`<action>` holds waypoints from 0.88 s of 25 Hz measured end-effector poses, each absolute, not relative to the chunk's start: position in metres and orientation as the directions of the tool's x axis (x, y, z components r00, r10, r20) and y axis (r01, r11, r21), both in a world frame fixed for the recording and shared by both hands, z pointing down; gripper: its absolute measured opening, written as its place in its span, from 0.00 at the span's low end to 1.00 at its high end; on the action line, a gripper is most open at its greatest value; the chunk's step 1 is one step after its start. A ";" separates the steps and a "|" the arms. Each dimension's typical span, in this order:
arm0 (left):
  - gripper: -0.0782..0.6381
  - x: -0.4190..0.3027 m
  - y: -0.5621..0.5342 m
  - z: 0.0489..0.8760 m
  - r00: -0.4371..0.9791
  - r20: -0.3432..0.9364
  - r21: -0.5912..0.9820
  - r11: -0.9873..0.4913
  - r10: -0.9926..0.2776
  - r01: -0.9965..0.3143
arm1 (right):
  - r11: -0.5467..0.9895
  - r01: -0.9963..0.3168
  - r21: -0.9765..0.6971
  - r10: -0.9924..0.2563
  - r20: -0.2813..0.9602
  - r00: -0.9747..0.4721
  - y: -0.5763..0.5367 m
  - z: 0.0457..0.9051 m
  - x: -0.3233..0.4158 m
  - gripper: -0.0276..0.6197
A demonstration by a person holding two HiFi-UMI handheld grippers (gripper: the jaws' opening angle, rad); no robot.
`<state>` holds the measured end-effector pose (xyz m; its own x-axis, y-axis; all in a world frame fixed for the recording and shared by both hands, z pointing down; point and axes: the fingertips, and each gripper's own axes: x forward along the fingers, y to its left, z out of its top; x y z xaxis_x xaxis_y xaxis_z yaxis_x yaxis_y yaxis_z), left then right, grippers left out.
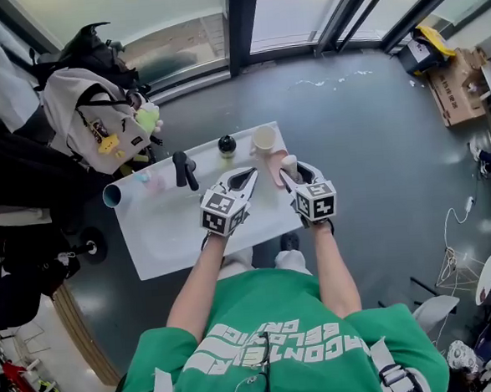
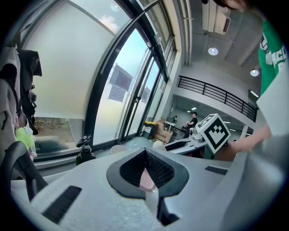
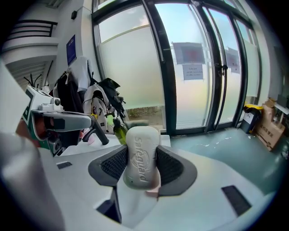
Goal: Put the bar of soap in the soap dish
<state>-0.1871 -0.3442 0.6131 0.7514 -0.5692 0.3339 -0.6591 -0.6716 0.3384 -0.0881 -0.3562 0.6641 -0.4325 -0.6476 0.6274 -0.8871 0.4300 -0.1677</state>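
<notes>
A white bar of soap (image 3: 142, 158) stands on end between the pads of my right gripper (image 3: 142, 151), which is shut on it. In the head view that gripper (image 1: 288, 174) holds the soap (image 1: 289, 163) right beside the pink soap dish (image 1: 273, 171), at its right edge, on the white table (image 1: 172, 229). My left gripper (image 1: 248, 178) is just left of the dish. In its own view, the left gripper (image 2: 145, 152) has its pad tips meeting. Only a sliver of pink (image 2: 146, 179) shows in the gap behind them, and I cannot tell whether it touches the dish.
A black faucet (image 1: 183, 170), a dark pump bottle (image 1: 226, 145) and a cream cup (image 1: 263, 138) stand along the table's far edge. Bags and a jacket (image 1: 97, 117) hang to the left. Cardboard boxes (image 1: 456, 84) sit on the floor at far right.
</notes>
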 end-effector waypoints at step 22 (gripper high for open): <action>0.12 -0.176 -0.340 0.665 0.757 0.404 0.394 -0.649 -0.513 -0.651 | 0.410 -0.897 -0.166 -0.491 0.789 -0.370 -0.353 0.765 -0.069 0.35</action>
<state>-0.1758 -0.3401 0.6652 0.7571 -0.5134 0.4040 -0.6505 -0.6490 0.3944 -0.0695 -0.3531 0.7650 -0.3701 -0.4911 0.7886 -0.8970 0.4098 -0.1658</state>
